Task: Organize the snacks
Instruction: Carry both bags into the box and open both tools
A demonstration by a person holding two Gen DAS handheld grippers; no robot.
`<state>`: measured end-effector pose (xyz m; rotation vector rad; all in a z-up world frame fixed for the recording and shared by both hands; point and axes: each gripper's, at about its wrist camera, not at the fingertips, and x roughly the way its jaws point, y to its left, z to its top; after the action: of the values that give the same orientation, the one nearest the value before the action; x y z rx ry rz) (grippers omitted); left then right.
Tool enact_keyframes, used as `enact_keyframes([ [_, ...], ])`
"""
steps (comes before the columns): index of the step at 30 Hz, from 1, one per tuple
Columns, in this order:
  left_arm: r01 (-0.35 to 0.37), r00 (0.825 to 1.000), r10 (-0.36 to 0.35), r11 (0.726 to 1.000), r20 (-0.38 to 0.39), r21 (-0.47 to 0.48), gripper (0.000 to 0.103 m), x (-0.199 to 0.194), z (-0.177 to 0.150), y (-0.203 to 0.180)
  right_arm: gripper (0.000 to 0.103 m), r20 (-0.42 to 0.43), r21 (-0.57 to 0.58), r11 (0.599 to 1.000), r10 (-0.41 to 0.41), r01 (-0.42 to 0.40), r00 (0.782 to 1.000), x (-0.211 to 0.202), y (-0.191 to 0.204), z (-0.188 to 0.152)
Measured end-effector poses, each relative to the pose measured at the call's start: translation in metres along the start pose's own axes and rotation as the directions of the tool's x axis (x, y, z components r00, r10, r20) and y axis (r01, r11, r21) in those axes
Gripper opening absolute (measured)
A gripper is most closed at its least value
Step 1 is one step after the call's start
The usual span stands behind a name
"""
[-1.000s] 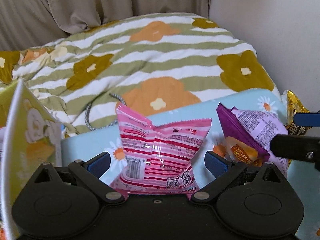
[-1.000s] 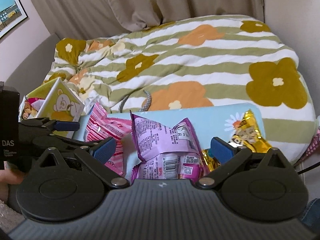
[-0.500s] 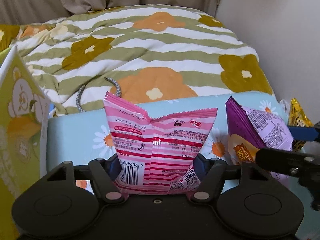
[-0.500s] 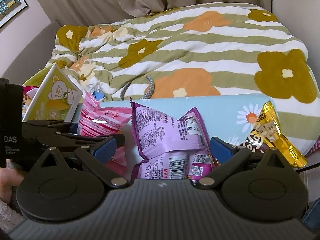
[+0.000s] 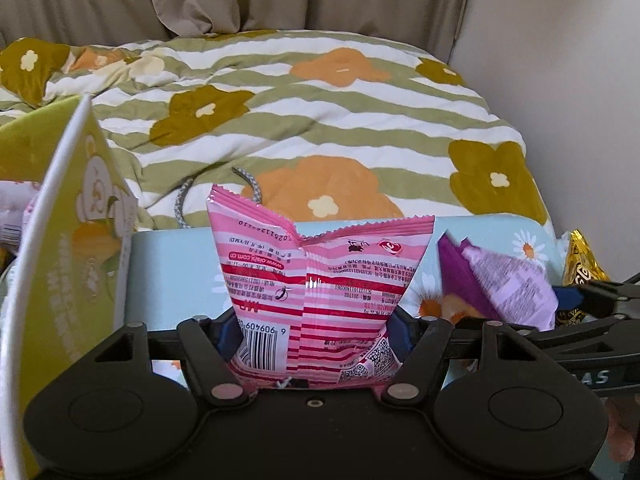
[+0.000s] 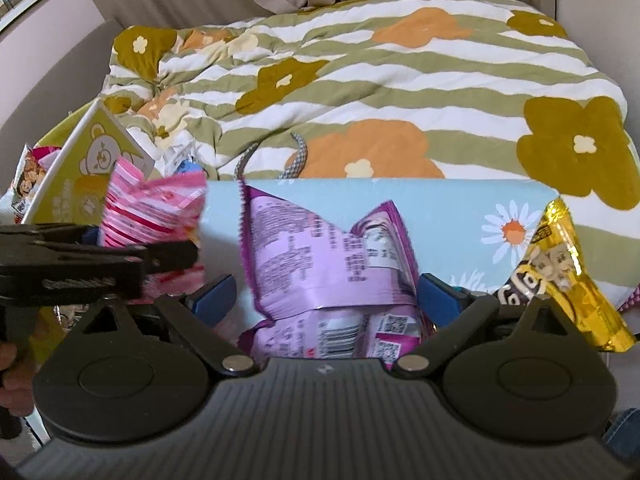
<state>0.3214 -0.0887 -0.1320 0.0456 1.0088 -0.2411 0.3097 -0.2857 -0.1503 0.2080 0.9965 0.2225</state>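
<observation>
Left of the left gripper [image 5: 314,322] a yellow-green box [image 5: 76,248] stands close against its side, with open light-blue daisy-print surface [image 5: 172,264] ahead up to the striped quilt [image 5: 320,120]. Its jaws are clenched on the lower half of a crinkly pink striped packet [image 5: 320,280], which stands upright between them. The right gripper [image 6: 326,296] has its jaws pinched on a glossy purple packet [image 6: 320,256] standing between them, and a gold foil packet [image 6: 560,272] lies just right of them near the surface's edge.
</observation>
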Motion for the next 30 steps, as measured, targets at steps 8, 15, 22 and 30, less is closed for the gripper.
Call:
enact_keyframes([
  [8, -0.013, 0.999, 0.014, 1.0, 0.047, -0.026, 0.073, -0.018, -0.001, 0.0, 0.092, -0.031, -0.007, 0.999, 0.044, -0.044, 0.999, 0.003, 0.004, -0.008],
  [15, 0.008, 0.992, -0.006, 1.0, 0.127, -0.02, 0.073, -0.049, 0.002, -0.01, 0.081, 0.032, -0.025, 0.998, 0.052, -0.051, 0.998, -0.025, 0.013, -0.01],
  [22, 0.032, 0.972, -0.028, 0.999, 0.232, -0.015, 0.073, -0.098, 0.002, -0.014, 0.08, 0.105, -0.034, 0.997, 0.075, -0.072, 0.992, -0.063, 0.03, -0.012],
  [30, -0.008, 0.947, 0.028, 0.998, 0.319, -0.062, 0.073, -0.158, -0.003, 0.006, 0.08, 0.17, -0.085, 0.989, 0.131, -0.118, 0.977, -0.103, 0.069, -0.004],
])
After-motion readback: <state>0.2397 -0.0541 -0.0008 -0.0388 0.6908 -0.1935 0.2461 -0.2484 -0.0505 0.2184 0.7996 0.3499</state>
